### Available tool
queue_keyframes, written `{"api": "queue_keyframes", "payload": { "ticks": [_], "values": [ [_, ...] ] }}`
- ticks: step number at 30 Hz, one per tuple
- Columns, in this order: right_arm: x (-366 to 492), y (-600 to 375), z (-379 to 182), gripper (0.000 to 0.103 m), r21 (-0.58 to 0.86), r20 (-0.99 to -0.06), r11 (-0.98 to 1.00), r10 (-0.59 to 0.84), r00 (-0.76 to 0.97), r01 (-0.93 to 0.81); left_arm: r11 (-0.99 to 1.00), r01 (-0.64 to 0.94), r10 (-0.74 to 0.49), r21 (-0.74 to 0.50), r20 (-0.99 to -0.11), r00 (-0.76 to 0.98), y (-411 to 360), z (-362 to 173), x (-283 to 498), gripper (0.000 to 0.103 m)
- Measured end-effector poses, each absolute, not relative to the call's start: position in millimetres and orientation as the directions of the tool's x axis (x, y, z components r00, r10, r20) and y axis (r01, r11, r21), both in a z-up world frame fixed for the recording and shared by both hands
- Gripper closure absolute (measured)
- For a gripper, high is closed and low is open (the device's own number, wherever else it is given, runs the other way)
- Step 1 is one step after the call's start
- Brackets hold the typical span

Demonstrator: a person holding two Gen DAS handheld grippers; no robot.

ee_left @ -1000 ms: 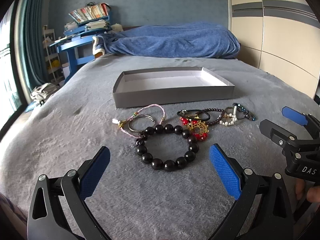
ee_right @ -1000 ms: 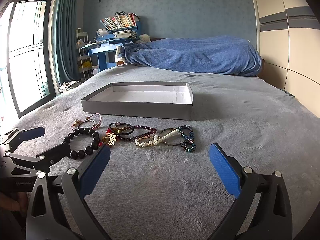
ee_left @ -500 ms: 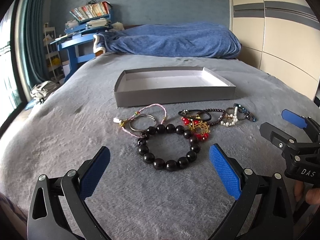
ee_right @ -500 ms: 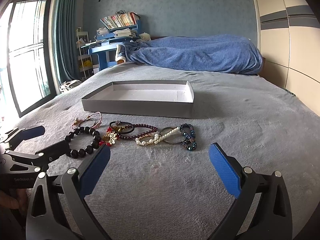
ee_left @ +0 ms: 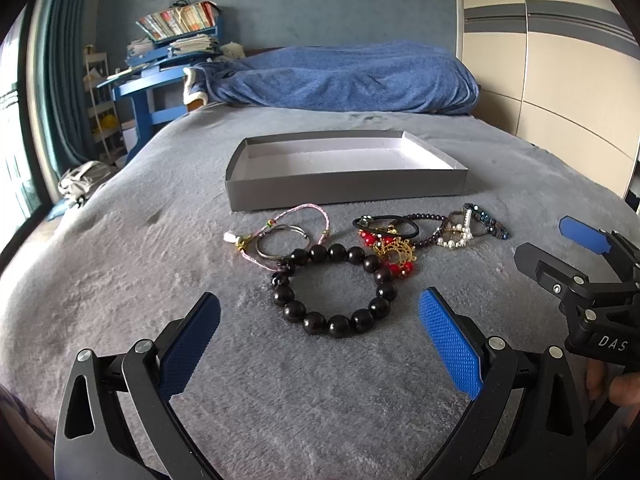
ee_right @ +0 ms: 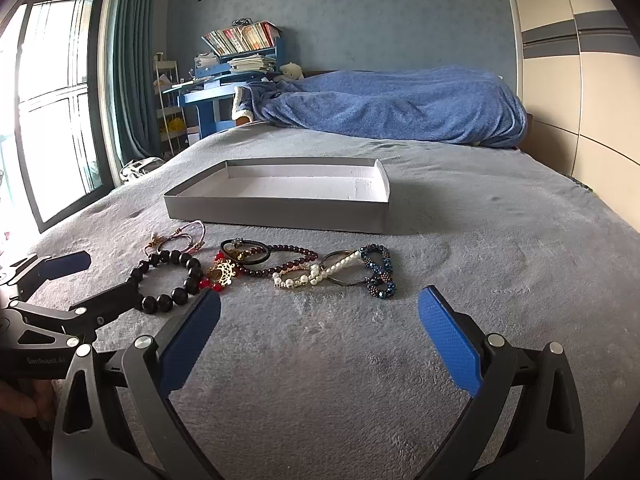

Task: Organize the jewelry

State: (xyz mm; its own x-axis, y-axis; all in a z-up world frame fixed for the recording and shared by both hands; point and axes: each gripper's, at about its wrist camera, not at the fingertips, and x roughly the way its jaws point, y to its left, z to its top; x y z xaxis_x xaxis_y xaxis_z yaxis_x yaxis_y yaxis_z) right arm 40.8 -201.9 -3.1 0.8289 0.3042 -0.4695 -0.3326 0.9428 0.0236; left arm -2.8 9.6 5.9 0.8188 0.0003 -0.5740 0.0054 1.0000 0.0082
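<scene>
Left gripper point(ee_left: 319, 334) nearer black bead bracelet point(ee_left: 335, 289).

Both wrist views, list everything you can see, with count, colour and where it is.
Box: one, grey, white inside, nothing in it, on the bed behind the jewelry.
Black bead bracelet: one, nearest the left gripper.
Pink cord bracelet: one, left end of the row.
Metal ring: one, silver, lying on the cord bracelet.
Red and gold piece: one, mid-row.
Pearl bracelet: one, white, right of middle.
Blue bead bracelet: one, right end.
Bedspread: grey, under everything.
Blanket: blue, far end.
Desk: blue, books on top.
Left gripper: open, blue pads.
Right gripper: open, blue pads.
</scene>
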Motion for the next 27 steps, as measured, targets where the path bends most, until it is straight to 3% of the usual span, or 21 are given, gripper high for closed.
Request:
{"api": "queue_keyframes", "payload": {
  "ticks": [16, 27],
  "values": [
    [40.9, -202.1, -2.6, 0.005, 0.036, -0.48, 0.938, 0.32, 0.817, -0.346, 1.0, 0.007, 0.0, 0.009, -0.577, 0.817, 8.1, 3.8, -1.9, 0.004],
    [44.2, -203.2, -2.0, 0.005, 0.117, -0.514, 0.897, 0.422, 0.747, -0.426, 1.0, 0.0, 0.002, 0.003, -0.586, 0.81, 12.2, 0.0, -0.8, 0.004]
  ]
}}
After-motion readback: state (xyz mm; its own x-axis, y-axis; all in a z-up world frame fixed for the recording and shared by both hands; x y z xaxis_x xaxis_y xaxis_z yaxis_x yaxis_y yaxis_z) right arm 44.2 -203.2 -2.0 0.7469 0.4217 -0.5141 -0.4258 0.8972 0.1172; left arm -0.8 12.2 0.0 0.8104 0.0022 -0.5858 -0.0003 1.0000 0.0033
